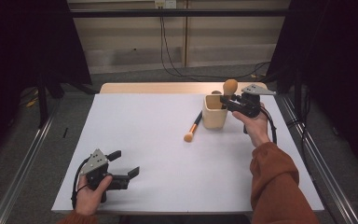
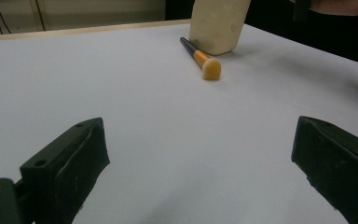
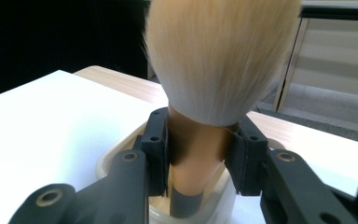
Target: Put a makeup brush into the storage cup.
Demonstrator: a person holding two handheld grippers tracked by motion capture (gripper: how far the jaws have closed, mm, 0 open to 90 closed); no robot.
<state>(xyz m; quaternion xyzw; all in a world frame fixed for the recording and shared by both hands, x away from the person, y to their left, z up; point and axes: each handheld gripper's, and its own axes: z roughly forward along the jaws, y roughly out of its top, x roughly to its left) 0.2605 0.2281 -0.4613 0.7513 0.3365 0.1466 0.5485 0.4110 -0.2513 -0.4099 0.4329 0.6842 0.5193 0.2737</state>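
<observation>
Two tools are out: the right tool (image 1: 230,100) has its jaws clamped on the neck of a big powder brush (image 3: 216,74), held upright, bristles up, handle end just inside the cream holder (image 1: 214,113) at the table's (image 1: 168,177) far right. The left tool (image 1: 123,164) rests wide apart, holding nothing, near the front left corner. A slim brush (image 2: 200,58) lies flat just beside the holder, head toward the person, nearer the right hand.

Right gripper (image 3: 198,154): jaws clamped tight on the brush neck, one on each side
Brush (image 3: 219,60): big fluffy blond head pointing up, tan ferrule, grey handle below
Cup (image 3: 121,156): cream holder right under it, handle end dipping inside
Table (image 3: 42,126): white top, wooden edge behind
</observation>
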